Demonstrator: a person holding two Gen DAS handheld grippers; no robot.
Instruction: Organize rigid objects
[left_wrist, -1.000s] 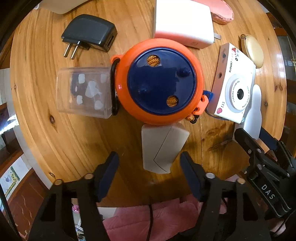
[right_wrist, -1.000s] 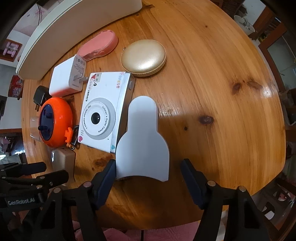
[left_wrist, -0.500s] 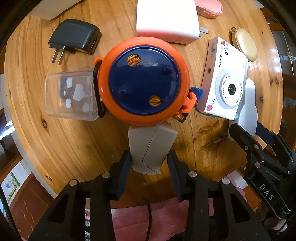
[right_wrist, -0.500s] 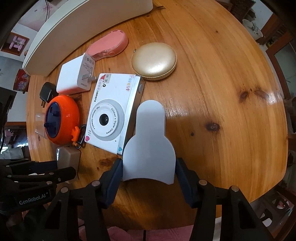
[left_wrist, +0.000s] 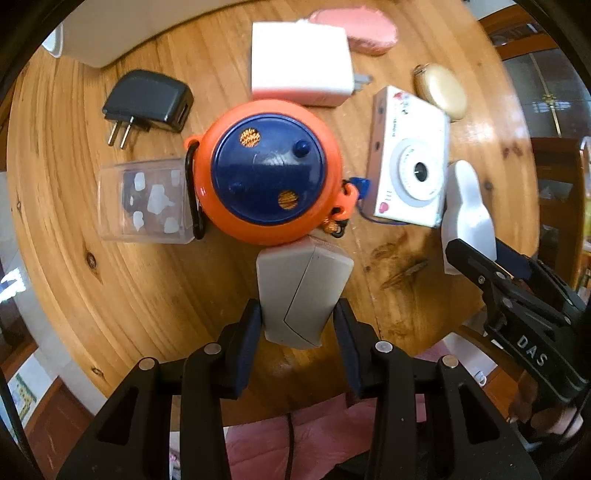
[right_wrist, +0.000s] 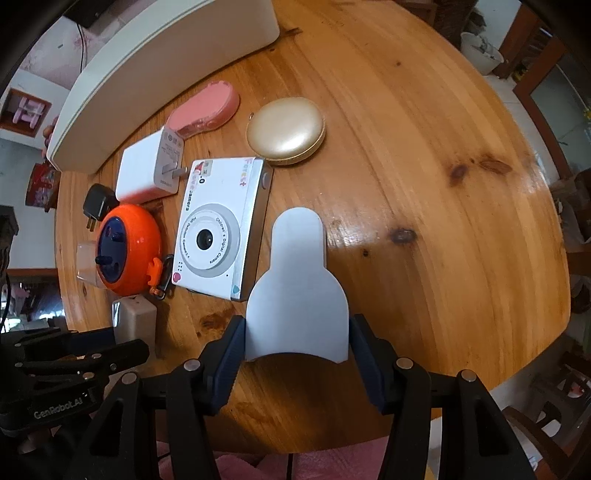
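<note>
your left gripper (left_wrist: 297, 326) clamped on grey block (left_wrist: 301, 291), pads on its two long sides, long axis running straight out from fingers toward orange reel (left_wrist: 267, 173). your right gripper (right_wrist: 297, 341) clamped on wide base of white bottle-shaped piece (right_wrist: 297, 291), neck pointing away, just beside toy camera (right_wrist: 221, 229). both pieces centred between pads (whether clear of wooden table (right_wrist: 424, 166), cannot tell). white bin (right_wrist: 166, 70) lies far side, nearer left.

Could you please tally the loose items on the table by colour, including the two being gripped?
White: 3 (charger, toy camera, bottle-shaped piece)
Grey: 1 (case)
Orange and blue: 1 (reel)
Black: 1 (plug adapter)
Pink: 1 (case)
Gold: 1 (compact)
Clear: 1 (box)
Total: 9
</note>
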